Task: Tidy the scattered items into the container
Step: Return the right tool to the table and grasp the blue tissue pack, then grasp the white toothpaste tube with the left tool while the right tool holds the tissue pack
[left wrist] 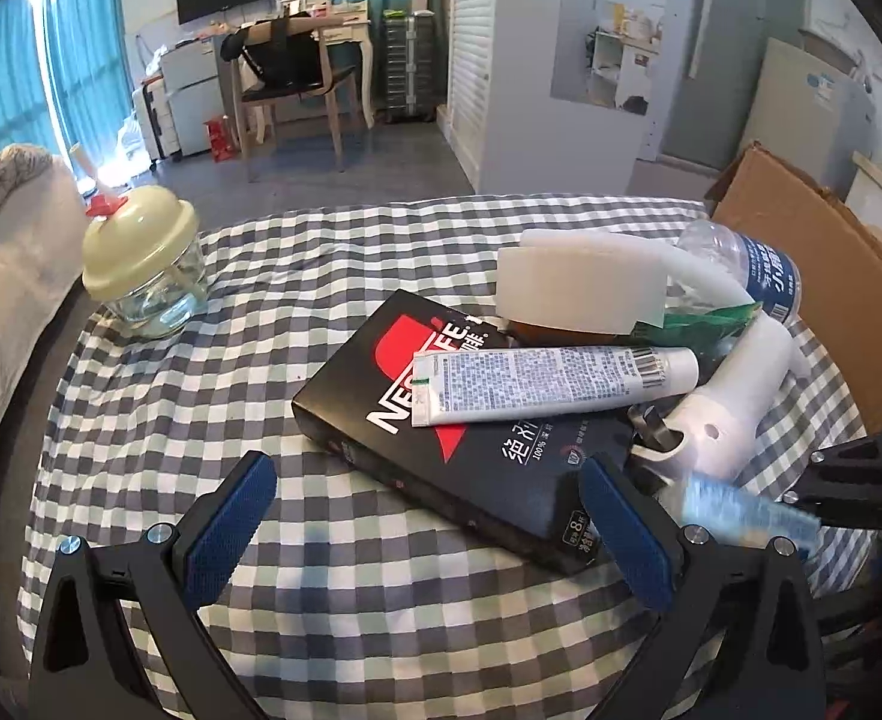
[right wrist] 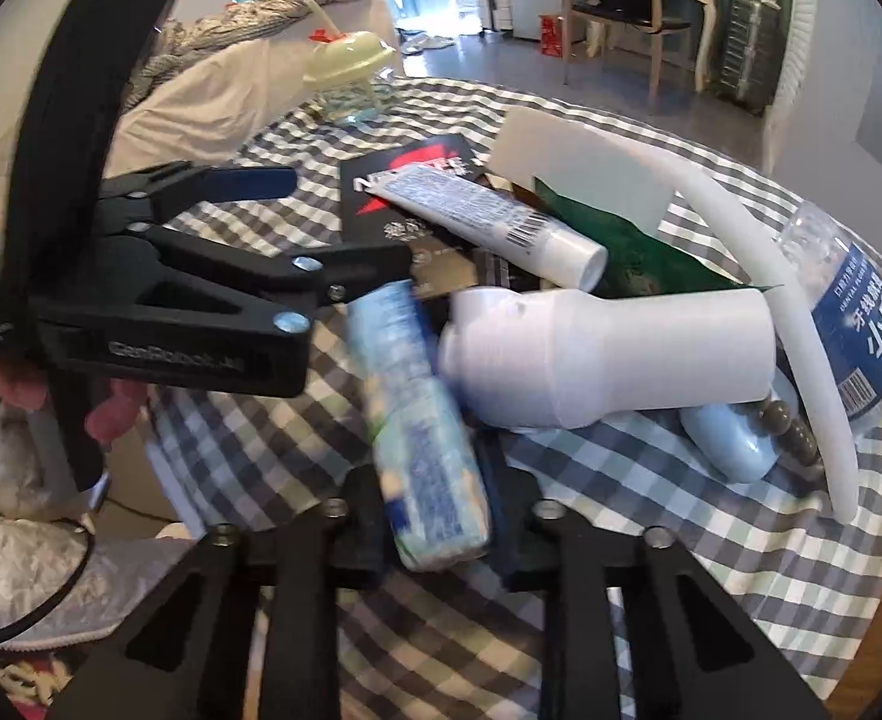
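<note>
In the right wrist view my right gripper (right wrist: 435,516) is shut on a blue-and-white tube (right wrist: 423,420), blurred and held just above the checked tablecloth (right wrist: 651,540). In the left wrist view that tube (left wrist: 741,513) shows at the right, in front of a white handheld device (left wrist: 735,408). My left gripper (left wrist: 429,531) stands open over the cloth, its blue pads (left wrist: 231,534) on either side of the near corner of a black Nescafe box (left wrist: 441,438). A white toothpaste tube (left wrist: 549,378) lies on that box. A brown cardboard box (left wrist: 813,276) stands at the right.
A glass jar with a cream lid (left wrist: 147,264) stands at the table's far left. A water bottle (left wrist: 753,276), a white foam block (left wrist: 579,288), a white curved hose (right wrist: 771,276), a green packet (right wrist: 639,258) and a light blue cap (right wrist: 729,438) crowd the right side. A sofa (left wrist: 3,276) borders the left.
</note>
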